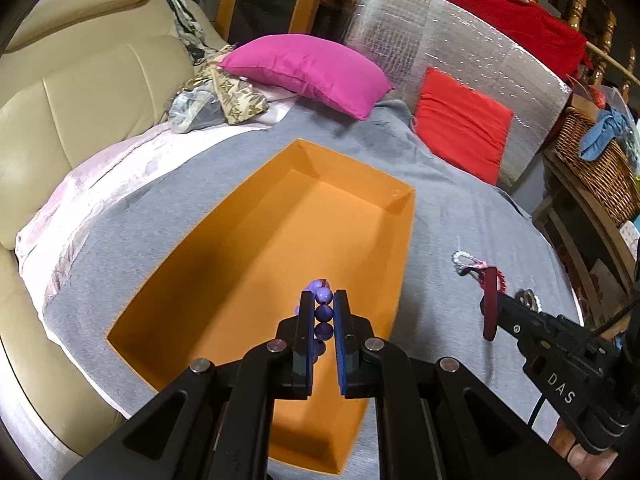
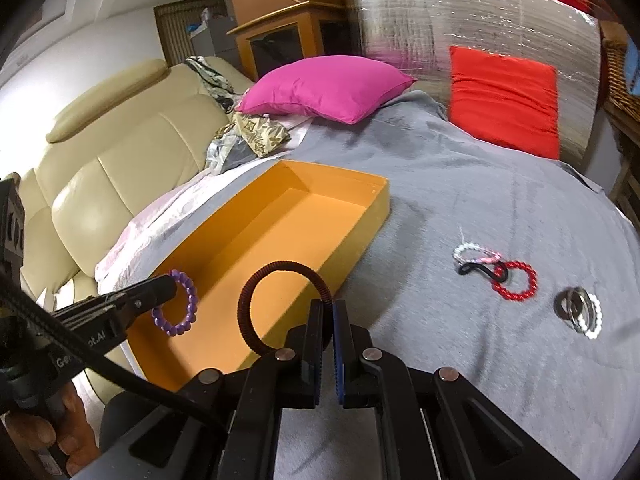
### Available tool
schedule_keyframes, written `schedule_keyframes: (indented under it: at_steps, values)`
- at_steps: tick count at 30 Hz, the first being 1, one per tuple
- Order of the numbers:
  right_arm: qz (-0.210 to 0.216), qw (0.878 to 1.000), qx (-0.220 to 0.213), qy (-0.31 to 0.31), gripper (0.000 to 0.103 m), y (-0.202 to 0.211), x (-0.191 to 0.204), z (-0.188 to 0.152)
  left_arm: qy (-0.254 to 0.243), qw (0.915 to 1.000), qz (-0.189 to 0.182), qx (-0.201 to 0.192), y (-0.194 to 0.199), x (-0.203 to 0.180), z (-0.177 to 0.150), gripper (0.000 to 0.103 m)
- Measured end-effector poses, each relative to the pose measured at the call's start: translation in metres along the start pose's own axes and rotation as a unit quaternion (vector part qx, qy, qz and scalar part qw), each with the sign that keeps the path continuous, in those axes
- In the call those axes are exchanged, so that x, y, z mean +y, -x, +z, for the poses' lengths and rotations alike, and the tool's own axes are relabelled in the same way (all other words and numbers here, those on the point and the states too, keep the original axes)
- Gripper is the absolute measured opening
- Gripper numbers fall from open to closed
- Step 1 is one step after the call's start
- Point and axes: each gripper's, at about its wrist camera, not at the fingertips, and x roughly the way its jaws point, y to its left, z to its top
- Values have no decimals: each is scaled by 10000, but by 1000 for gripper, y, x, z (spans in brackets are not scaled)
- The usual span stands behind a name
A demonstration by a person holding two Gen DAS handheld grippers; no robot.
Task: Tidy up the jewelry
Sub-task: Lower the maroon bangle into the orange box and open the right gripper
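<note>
In the left wrist view my left gripper (image 1: pixel 322 294) is shut on a purple bead bracelet (image 1: pixel 323 314) and hangs over the near half of the open orange box (image 1: pixel 404 248). The right wrist view shows that same left gripper (image 2: pixel 170 284) with the purple bracelet (image 2: pixel 195 300) dangling above the box (image 2: pixel 372 216). My right gripper (image 2: pixel 329 304) is shut on a dark red coiled bracelet (image 2: pixel 288 265), beside the box's right wall. From the left camera the right gripper (image 1: pixel 498 308) shows this bracelet edge-on.
On the grey cloth (image 2: pixel 440 208) to the right lie a white-pink bracelet (image 2: pixel 476 256), a red bead bracelet (image 2: pixel 516 282) and a metal ring with a white bead bracelet (image 2: pixel 580 312). Magenta (image 2: pixel 324 88) and red (image 2: pixel 504 96) cushions sit behind; a beige sofa (image 2: pixel 120 152) is left.
</note>
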Motion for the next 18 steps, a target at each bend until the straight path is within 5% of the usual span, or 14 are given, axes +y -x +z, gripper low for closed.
schedule_keyframes:
  at_steps: [18]
  values:
    - [146, 9972, 568, 468, 5, -87, 37, 50, 209, 9985, 481, 141, -29, 38, 7, 9]
